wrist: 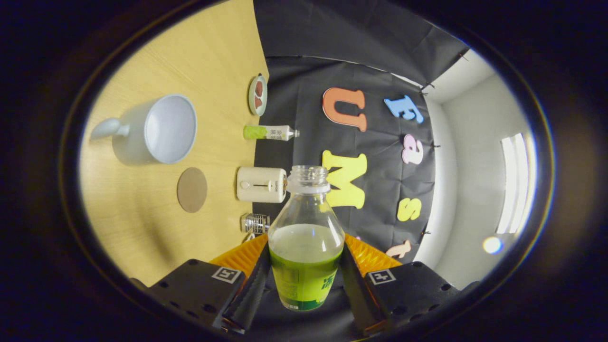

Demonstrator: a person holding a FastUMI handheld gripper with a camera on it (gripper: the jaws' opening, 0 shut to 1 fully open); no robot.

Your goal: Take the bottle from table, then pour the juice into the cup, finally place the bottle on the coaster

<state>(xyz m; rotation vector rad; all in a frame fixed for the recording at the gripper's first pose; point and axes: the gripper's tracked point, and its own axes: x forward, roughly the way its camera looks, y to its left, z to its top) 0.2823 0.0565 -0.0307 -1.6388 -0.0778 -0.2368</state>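
as gripper clamps bottle, uncapped

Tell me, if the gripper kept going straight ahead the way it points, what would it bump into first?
The gripper is shut on the bottle, so they'd travel together. Beyond the bottle's open mouth there's the booth's black cloth wall, probably first hit, though depth is unclear.

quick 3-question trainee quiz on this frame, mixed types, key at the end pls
1. True or false: the clear plastic bottle of green juice has its cap on.
2. The gripper is: A) open, clear of the bottle; B) shut on the bottle.
3. What lies between the white cup with a handle and the cream toaster?

Key: 1 false, the neck is open. 2 B, both jaws press its sides. 3 the round brown coaster.
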